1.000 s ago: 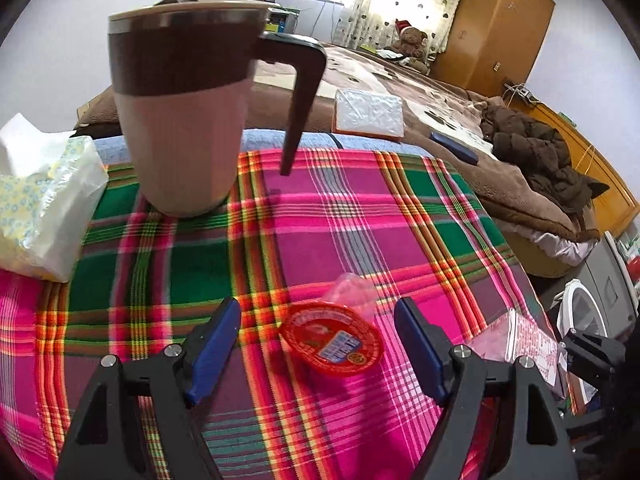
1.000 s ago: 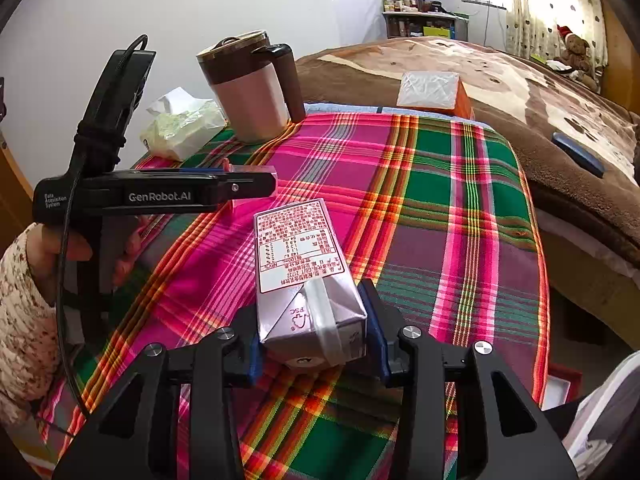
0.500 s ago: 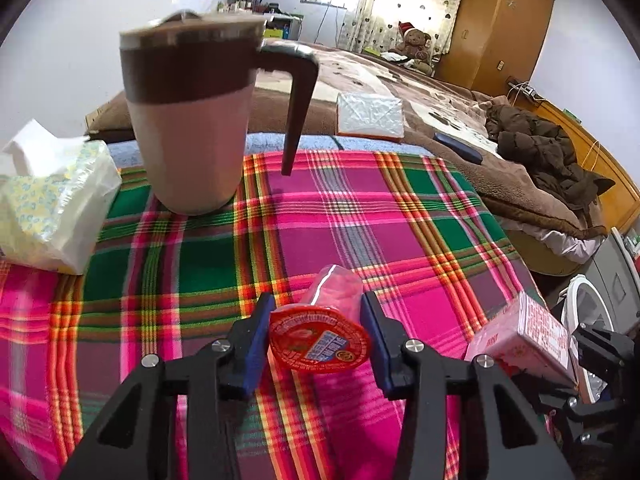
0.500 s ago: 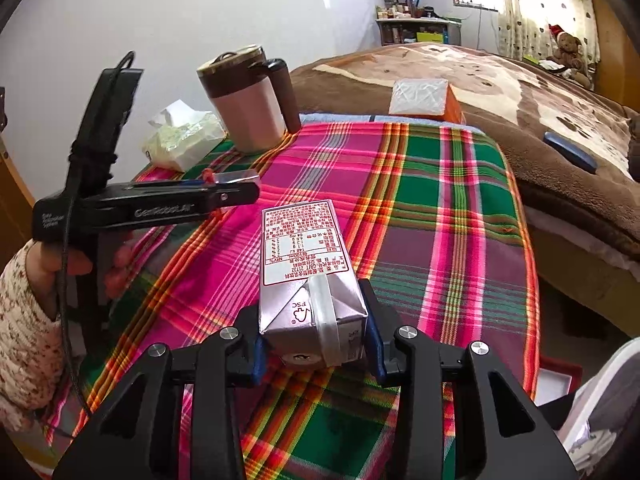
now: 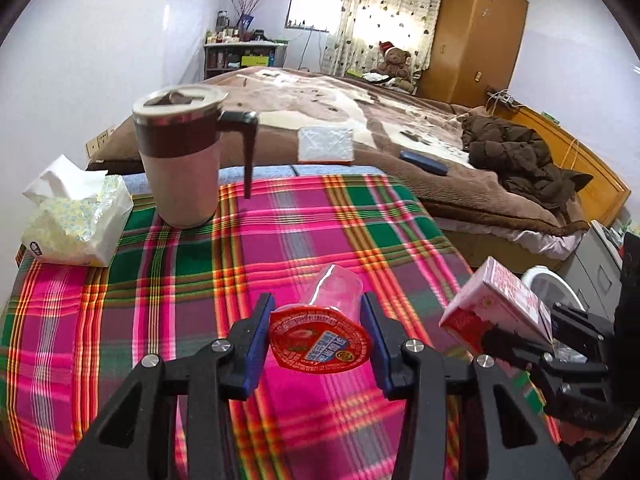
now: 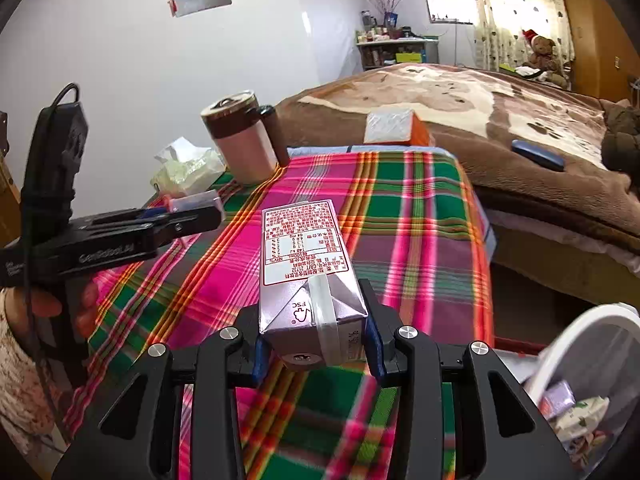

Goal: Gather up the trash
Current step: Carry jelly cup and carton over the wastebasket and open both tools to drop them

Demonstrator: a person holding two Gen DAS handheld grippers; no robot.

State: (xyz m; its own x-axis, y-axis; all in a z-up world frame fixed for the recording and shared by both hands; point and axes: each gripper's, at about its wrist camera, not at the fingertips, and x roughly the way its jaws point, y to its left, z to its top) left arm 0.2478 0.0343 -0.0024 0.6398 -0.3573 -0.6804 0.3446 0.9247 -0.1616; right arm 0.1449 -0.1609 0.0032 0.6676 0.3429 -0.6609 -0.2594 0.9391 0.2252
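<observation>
My left gripper is shut on a small clear jelly cup with a red foil lid, held just above the plaid tablecloth. In the right wrist view the left gripper shows side-on at the left, the cup pinched at its tip. My right gripper is shut on a purple and white drink carton, lifted over the cloth. That carton appears at the right edge of the left wrist view.
A brown and pink lidded mug and a tissue pack stand at the table's far left. A white bin holding wrappers sits low at the right. Behind the table lies a bed with a brown blanket.
The left gripper closed on the jelly cup and lifted it off the cloth. Both grippers rose and pulled back, the carton still in the right one.
</observation>
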